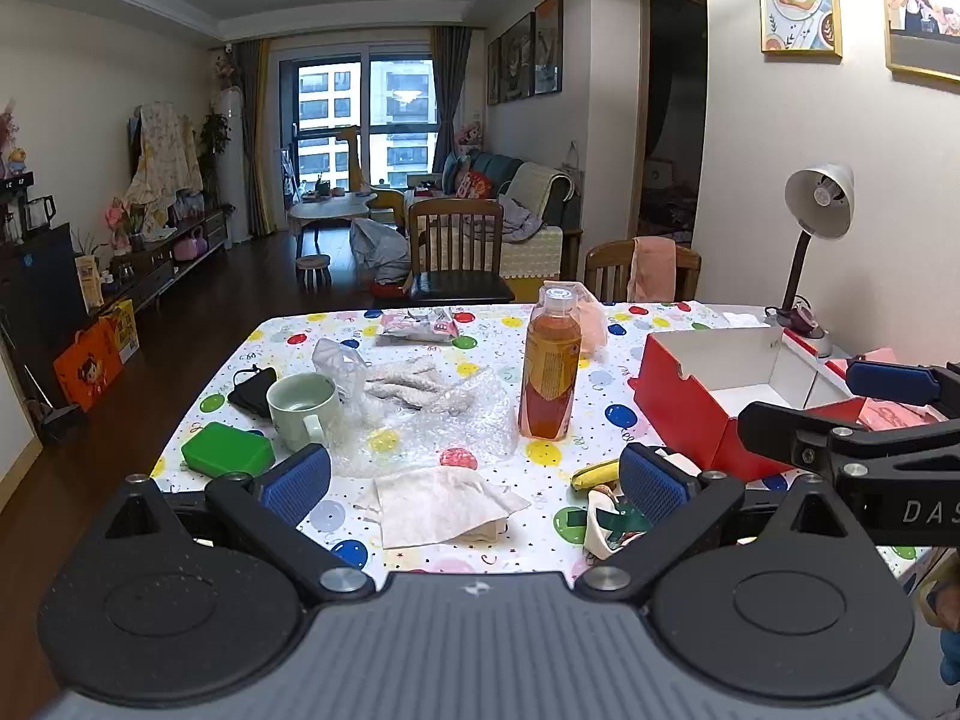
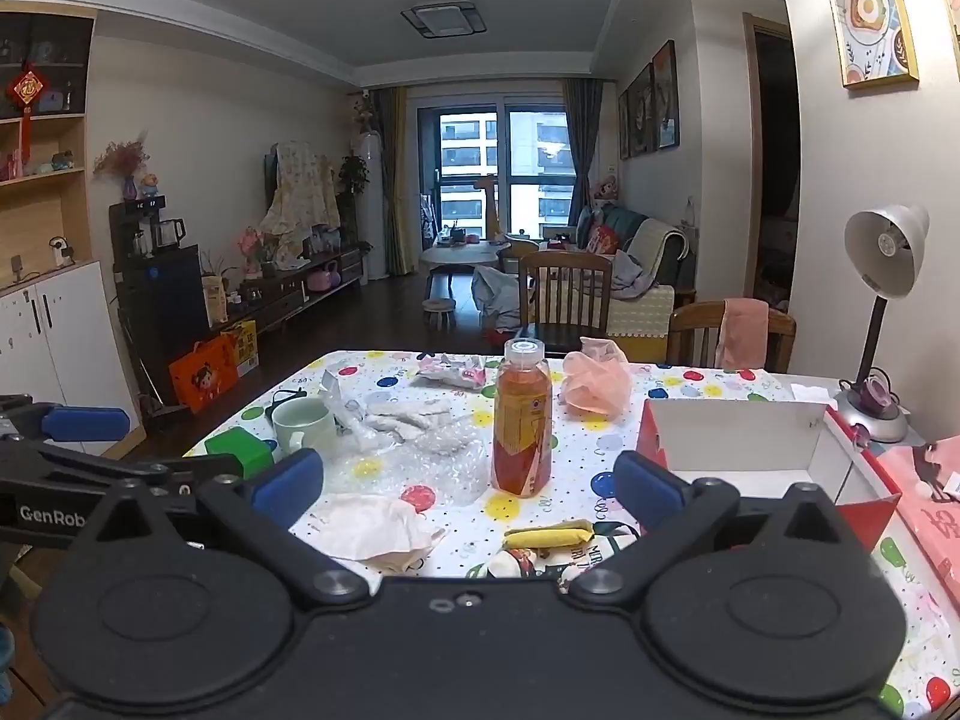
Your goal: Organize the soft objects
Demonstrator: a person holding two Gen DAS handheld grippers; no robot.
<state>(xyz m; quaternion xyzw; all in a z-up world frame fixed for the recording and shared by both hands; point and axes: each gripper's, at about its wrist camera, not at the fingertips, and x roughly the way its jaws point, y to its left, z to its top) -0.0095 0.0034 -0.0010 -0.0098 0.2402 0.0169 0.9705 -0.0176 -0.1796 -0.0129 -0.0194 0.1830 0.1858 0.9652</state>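
Both sets of fingers spread wide, gripping nothing: left gripper (image 1: 474, 477), right gripper (image 2: 468, 480). White cloth (image 1: 441, 507) flat on tabletop (image 1: 540, 534), just before juice bottle (image 1: 550, 363); red box (image 1: 720, 396) right of bottle.

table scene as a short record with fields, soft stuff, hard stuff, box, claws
soft things: white tissue; bubble wrap; fuzzy white cloth; pink bag
hard things: juice bottle; mug; green case
box: red box, open, looks empty
left claw: open, empty
right claw: open, empty
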